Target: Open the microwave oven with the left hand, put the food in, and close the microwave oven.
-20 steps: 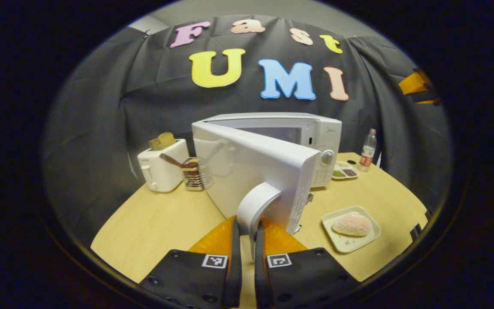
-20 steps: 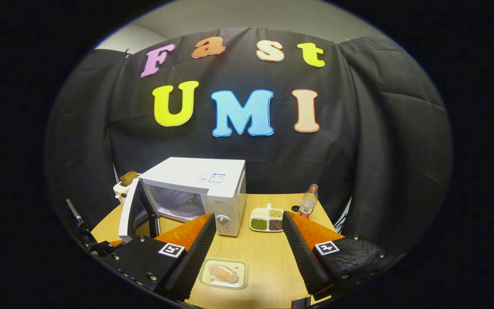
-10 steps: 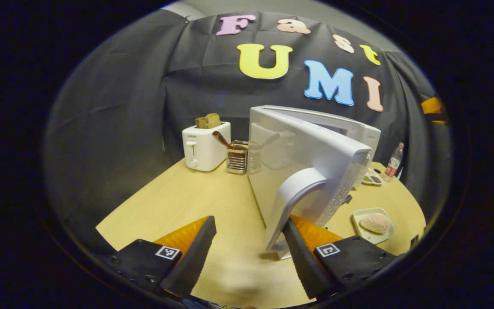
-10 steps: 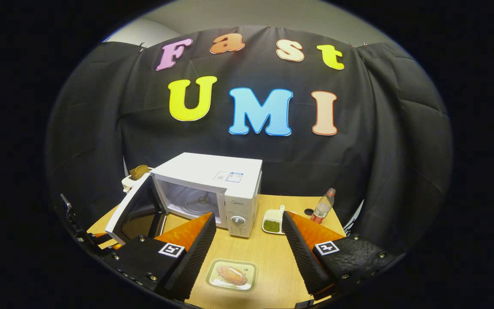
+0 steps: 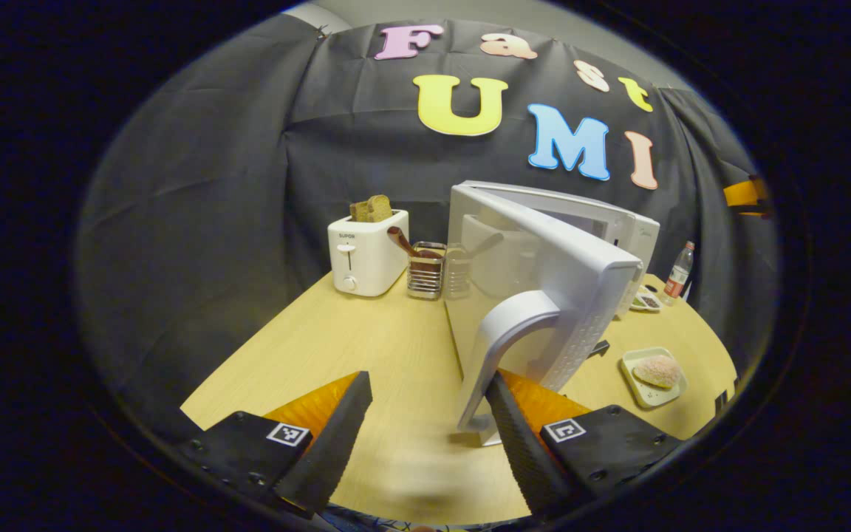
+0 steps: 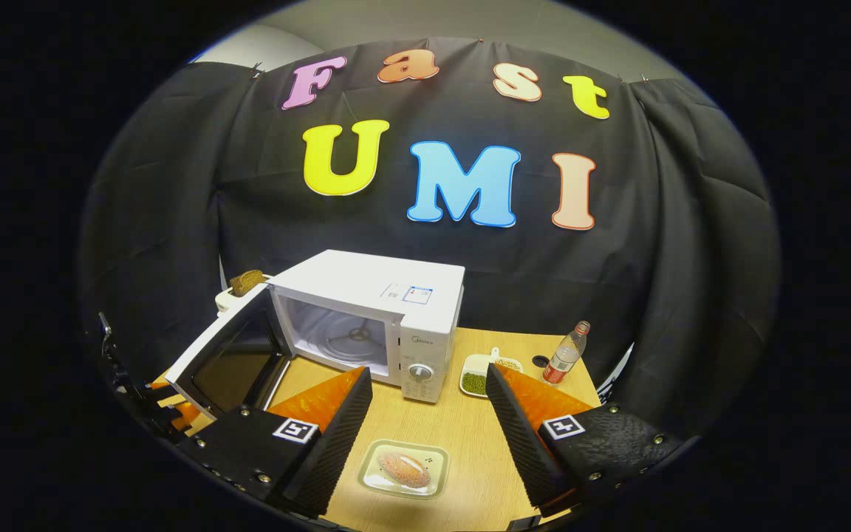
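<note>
white plastic of the door handle (image 5: 503, 347) sits at lower centre of the left gripper view, between the spread fingers of the left claw (image 5: 429, 425) and close against the right-hand one; the claw is wide open and grips nothing. from that i judge the opening step is done: the microwave (image 6: 377, 314) door (image 6: 222, 362) hangs swung out at lower left of the right gripper view, its cavity bare with the turntable showing.

the right claw (image 6: 429, 428) is wide open too, empty, poised above the food (image 6: 405, 469), a pinkish bun on a small tray (image 6: 366, 476) at bottom centre. the next move, as i read it, is to drop onto that tray, pinch its rim level, and carry it left into the cavity past the door edge.

pale wood desk (image 5: 337, 347) carries the rest: a toaster (image 5: 366, 251) with bread, a wire holder (image 5: 425, 270) beside it, a divided dish (image 6: 481, 369) and a bottle (image 6: 566, 355) at right. black cloth drapes the booth behind, grey wall above.
</note>
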{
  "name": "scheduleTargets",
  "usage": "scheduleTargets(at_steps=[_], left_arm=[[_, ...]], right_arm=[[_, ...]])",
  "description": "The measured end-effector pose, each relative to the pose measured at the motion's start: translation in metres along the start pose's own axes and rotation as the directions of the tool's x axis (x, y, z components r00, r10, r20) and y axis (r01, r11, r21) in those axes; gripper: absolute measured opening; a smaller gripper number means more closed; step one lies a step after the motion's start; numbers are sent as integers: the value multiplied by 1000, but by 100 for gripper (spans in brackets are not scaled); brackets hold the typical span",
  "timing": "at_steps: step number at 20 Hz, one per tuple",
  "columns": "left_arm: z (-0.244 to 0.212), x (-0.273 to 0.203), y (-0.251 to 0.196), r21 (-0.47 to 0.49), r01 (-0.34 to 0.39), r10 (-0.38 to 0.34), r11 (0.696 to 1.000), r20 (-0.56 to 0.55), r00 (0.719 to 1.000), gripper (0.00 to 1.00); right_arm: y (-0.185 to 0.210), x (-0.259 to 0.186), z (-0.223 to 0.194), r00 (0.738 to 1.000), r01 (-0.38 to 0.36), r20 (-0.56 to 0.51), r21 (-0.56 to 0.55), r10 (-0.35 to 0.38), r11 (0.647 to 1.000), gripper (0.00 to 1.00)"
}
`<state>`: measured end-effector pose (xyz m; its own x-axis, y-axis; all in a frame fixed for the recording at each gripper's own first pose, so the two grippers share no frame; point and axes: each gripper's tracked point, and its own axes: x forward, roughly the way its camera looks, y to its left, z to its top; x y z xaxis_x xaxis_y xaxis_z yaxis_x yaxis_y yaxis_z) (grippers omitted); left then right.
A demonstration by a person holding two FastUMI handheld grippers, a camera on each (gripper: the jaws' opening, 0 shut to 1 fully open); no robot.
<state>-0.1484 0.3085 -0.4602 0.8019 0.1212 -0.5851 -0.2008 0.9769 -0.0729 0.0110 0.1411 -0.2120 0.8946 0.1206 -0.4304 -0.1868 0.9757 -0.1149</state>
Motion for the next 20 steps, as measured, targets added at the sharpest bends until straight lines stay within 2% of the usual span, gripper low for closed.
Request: scheduleTargets(at_steps=[8, 13, 15, 18, 20], left_arm=[[9, -9, 6, 21, 49, -50, 999, 25, 998, 99], [50, -49, 13, -7, 3, -2, 1000, 107, 994, 99], [82, -66, 8, -10, -29, 31, 1000, 166, 986, 96], [127, -87, -20, -15, -50, 52, 999, 238, 970, 94], [162, -102, -47, -28, -42, 49, 999, 290, 956, 94]], right_arm=[[20, 10, -30, 998, -56, -31, -28, 55, 998, 95], [14, 36, -72, 985, -110, -130, 12, 111, 994, 95], [10, 51, -96, 972, -149, -185, 8, 148, 989, 95], [10, 72, -139, 923, -248, -300, 19, 243, 968, 95], [5, 84, -169, 891, -289, -365, 1, 269, 957, 95]])
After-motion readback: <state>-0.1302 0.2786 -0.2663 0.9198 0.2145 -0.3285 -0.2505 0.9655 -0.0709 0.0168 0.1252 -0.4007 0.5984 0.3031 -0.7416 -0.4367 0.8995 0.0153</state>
